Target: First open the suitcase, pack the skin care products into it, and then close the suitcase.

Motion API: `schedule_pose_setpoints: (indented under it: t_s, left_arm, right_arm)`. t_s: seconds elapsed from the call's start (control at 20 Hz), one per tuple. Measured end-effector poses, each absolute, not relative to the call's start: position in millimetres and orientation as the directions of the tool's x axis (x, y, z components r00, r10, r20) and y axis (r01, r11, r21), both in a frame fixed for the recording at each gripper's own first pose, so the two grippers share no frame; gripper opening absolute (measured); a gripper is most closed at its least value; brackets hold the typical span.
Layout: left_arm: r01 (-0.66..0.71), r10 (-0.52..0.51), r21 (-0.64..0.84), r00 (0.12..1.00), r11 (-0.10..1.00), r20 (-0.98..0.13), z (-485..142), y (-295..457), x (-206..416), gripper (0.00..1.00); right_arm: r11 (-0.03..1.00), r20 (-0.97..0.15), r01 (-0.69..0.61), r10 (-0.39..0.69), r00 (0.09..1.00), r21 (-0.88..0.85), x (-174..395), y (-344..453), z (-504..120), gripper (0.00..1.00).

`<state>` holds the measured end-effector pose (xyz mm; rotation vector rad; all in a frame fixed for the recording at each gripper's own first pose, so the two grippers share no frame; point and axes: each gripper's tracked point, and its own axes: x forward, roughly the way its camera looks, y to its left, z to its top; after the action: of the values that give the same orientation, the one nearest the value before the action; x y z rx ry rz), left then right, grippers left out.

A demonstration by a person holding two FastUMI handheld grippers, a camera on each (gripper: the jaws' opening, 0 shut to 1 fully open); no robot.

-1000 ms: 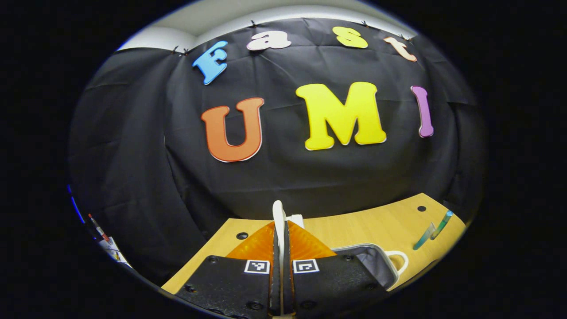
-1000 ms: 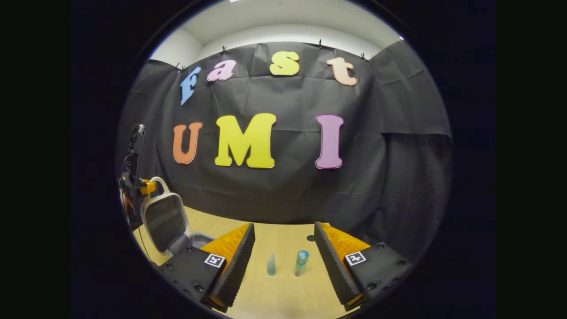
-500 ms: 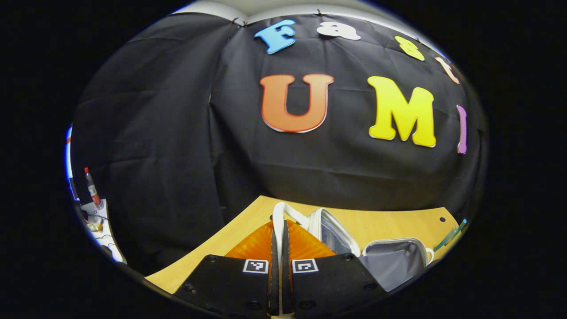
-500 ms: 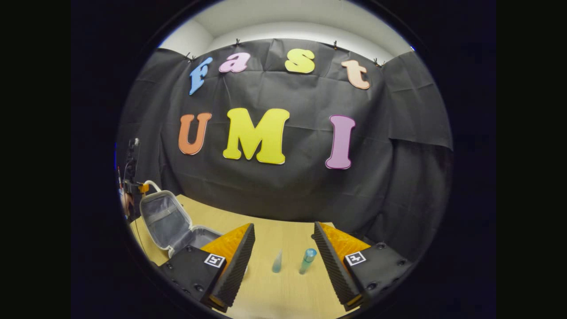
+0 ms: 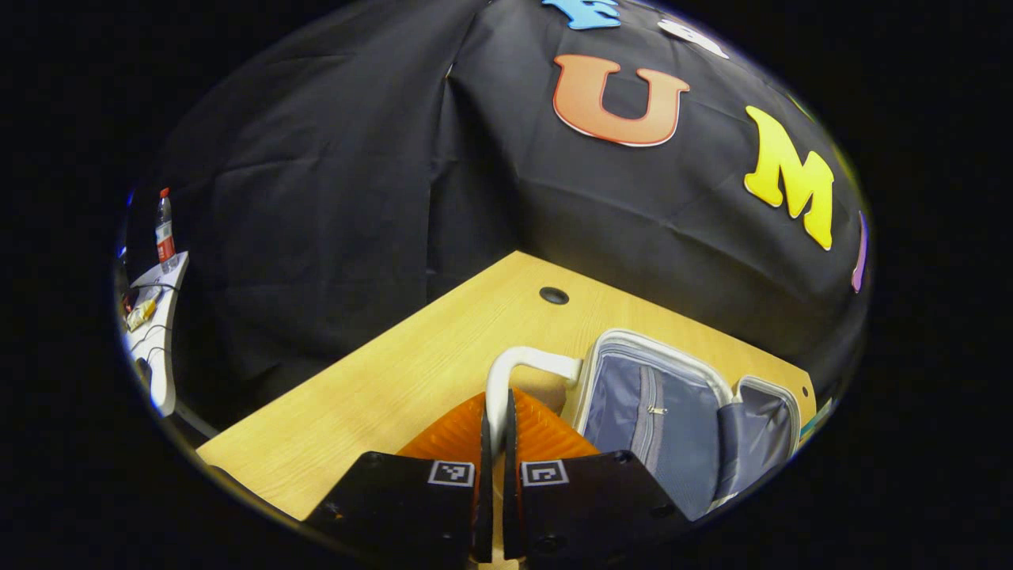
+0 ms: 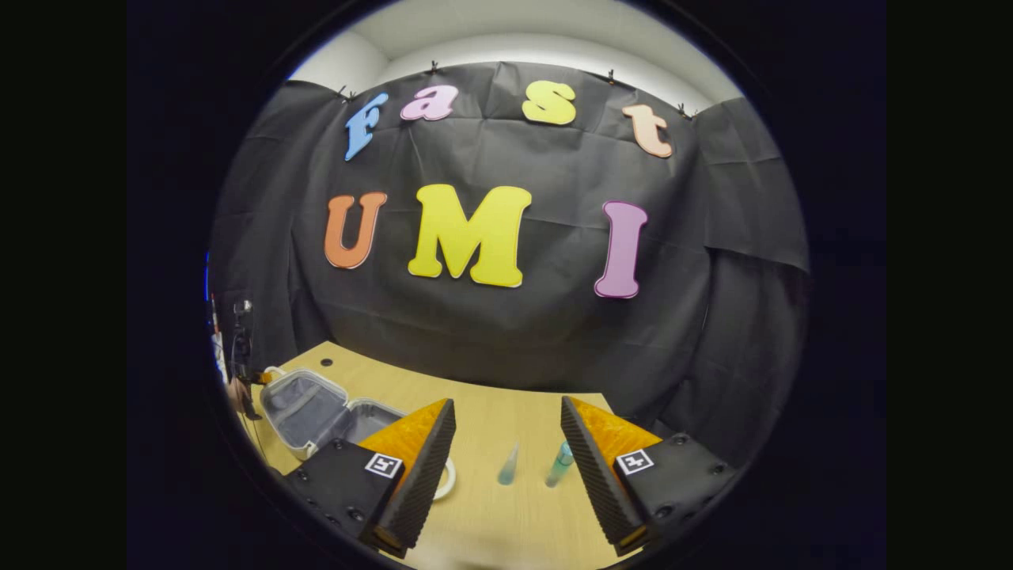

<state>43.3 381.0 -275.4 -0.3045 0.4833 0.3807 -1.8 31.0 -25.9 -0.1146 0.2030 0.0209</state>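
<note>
Opening step: left claw (image 5: 497, 427) clamps the suitcase handle (image 5: 514, 372), lid (image 5: 645, 412) laid back. Right claw (image 6: 506, 443) gapes wide; two bottles (image 6: 534, 467) ahead await pickup.

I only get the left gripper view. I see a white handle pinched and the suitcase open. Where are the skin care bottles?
Observer: In the right gripper view, a shorter bottle and a taller bottle stand side by side on the table, to the right of the suitcase and apart from it.
Child: Is the other gripper holding one?
Observer: No. The right gripper is wide open with nothing held. Both bottles sit ahead of it, lined up with the gap between its fingers.
</note>
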Motion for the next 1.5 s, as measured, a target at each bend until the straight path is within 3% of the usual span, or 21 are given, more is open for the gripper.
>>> schedule_pose_setpoints:
  t_s: [0.3, 0.6, 0.65, 0.8, 1.1, 1.5]
  left_arm:
    - [-0.461, 0.321, -0.159, 0.789, 0.873, -0.524, -298, 390, 40, 0.18]
    - [-0.481, 0.376, -0.074, 0.763, 0.874, -0.526, -282, 389, 24, 0.45]
    - [-0.473, 0.372, -0.074, 0.772, 0.878, -0.516, -274, 383, 23, 0.53]
    - [-0.431, 0.362, -0.037, 0.798, 0.902, -0.481, -242, 359, 15, 0.99]
    - [-0.254, 0.236, 0.015, 0.872, 0.967, -0.429, -179, 222, 11, 0.99]
    - [-0.072, 0.047, -0.047, 0.913, 0.996, -0.405, -158, 38, 5, 0.98]
  right_arm:
    - [0.992, -0.216, -0.026, -0.002, 0.976, -0.126, -7, 33, -32, 0.8]
    - [0.992, -0.201, -0.04, 0.015, 0.98, -0.119, -13, 34, -30, 0.79]
    - [0.993, -0.201, -0.04, 0.016, 0.979, -0.114, -14, 32, -30, 0.77]
    - [0.996, -0.197, -0.029, 0.013, 0.98, -0.08, -17, 23, -34, 0.77]
    - [1.0, -0.183, -0.001, -0.001, 0.983, -0.011, -16, -7, -40, 0.8]
    - [0.999, -0.205, 0.034, -0.027, 0.978, 0.027, -12, -64, -58, 0.79]
